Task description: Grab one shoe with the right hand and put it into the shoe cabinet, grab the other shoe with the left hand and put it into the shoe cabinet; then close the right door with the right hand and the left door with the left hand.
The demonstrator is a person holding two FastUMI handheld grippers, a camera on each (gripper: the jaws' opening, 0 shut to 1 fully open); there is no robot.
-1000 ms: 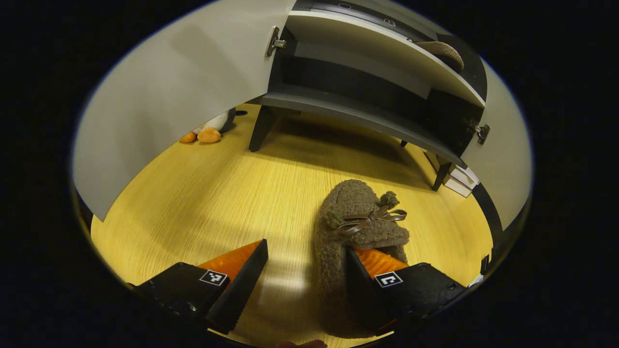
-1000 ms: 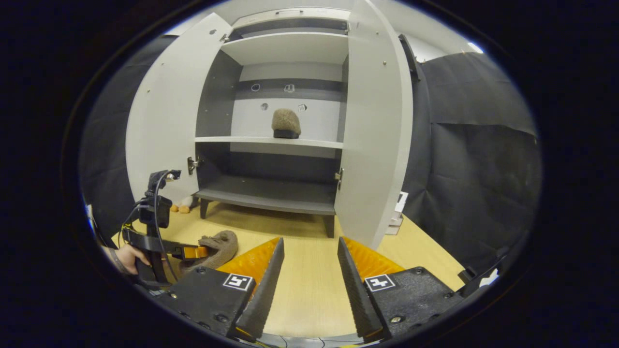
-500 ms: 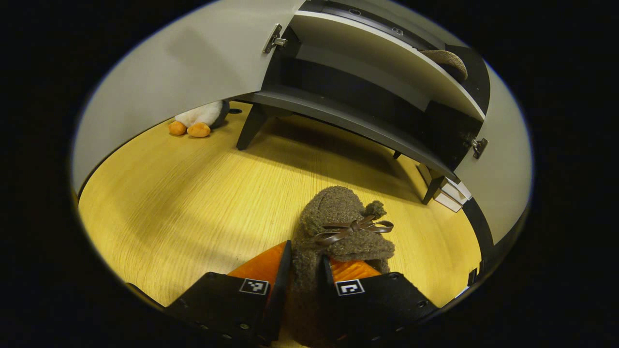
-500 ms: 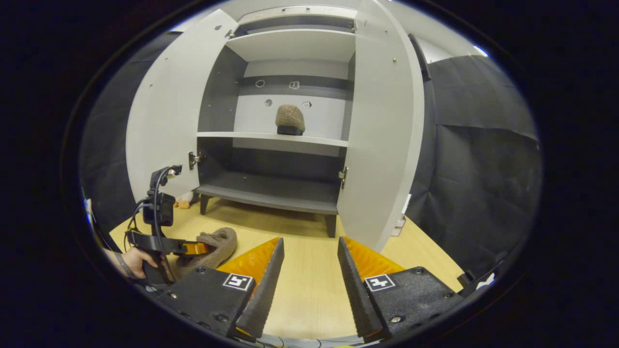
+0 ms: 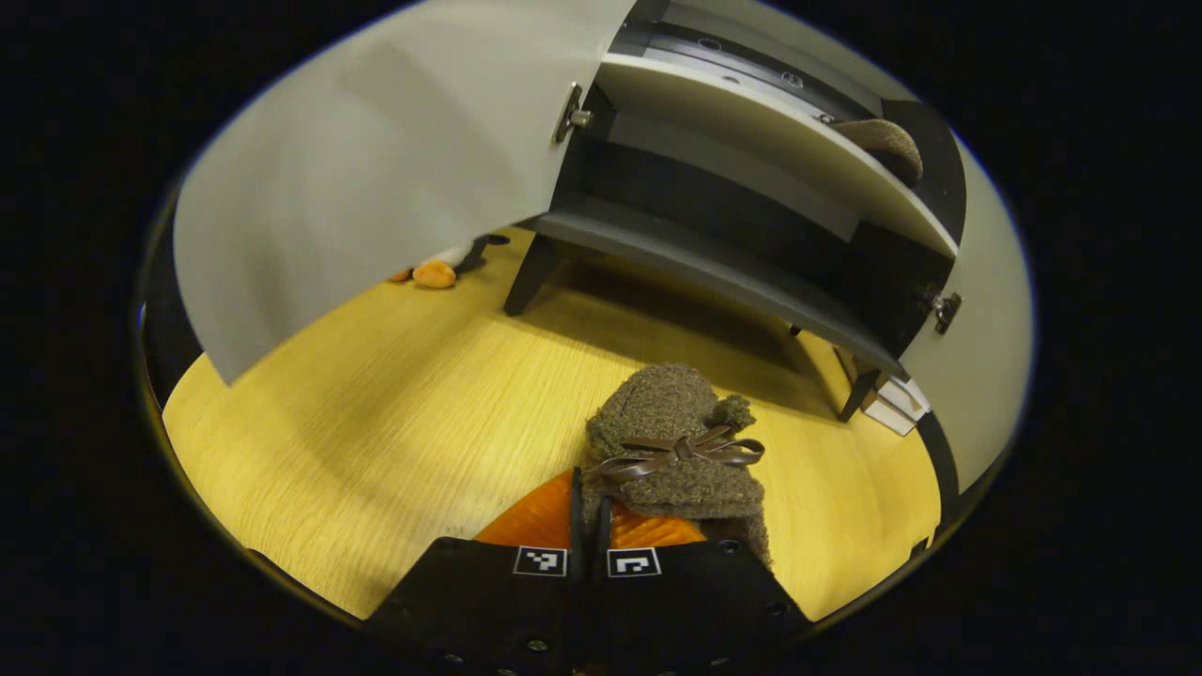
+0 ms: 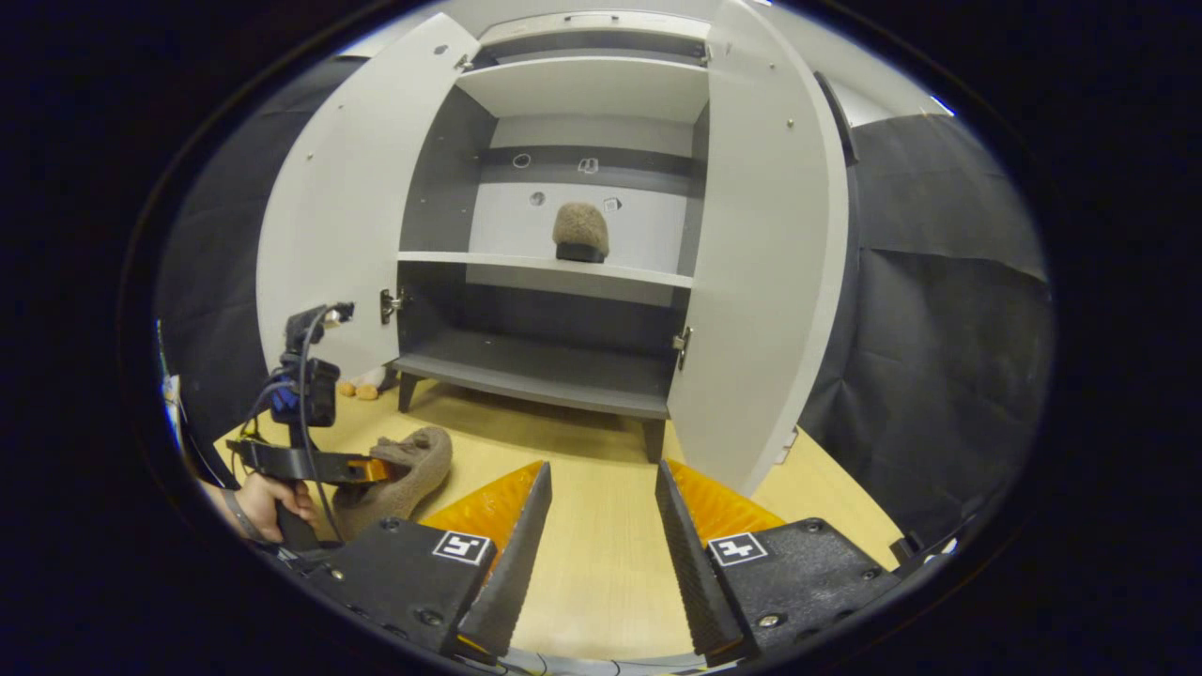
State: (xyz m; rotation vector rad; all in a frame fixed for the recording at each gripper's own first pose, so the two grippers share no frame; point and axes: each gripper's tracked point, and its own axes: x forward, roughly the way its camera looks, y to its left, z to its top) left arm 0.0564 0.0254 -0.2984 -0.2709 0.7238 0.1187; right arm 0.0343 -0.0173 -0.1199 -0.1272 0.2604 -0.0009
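In the left gripper view, the left gripper (image 5: 587,526) is seen at 6 o'clock with its two fingers drawn almost together, and the side wall of a brown fuzzy slipper (image 5: 674,441) is pinched between them. The toe of this slipper, with a brown ribbon bow (image 5: 678,451) on it, points toward 12 o'clock, in the direction of the shoe cabinet (image 5: 751,272). Whether the slipper is touching the wooden floor (image 5: 394,394) cannot be told from this view.

In the right gripper view, the same slipper (image 6: 399,469) is found at 8 o'clock, tilted, with the left gripper (image 6: 371,469) closed on its opening edge and a hand (image 6: 268,498) holding the handle below. The right gripper (image 6: 601,545) is at 6 o'clock; its fingers stand apart and nothing is held between them, only the floor (image 6: 601,573) is seen in the gap.

The cabinet (image 6: 563,272) is at 12 o'clock with both doors swung open: the left door (image 6: 347,216) at 10 o'clock and the right door (image 6: 770,253) at 2 o'clock. The other slipper (image 6: 580,232) is placed on the middle shelf (image 6: 488,260), near the back panel. The bottom shelf (image 6: 535,376) carries nothing. A plush toy (image 6: 362,387) lies on the floor beside the left leg of the cabinet, behind the left door.
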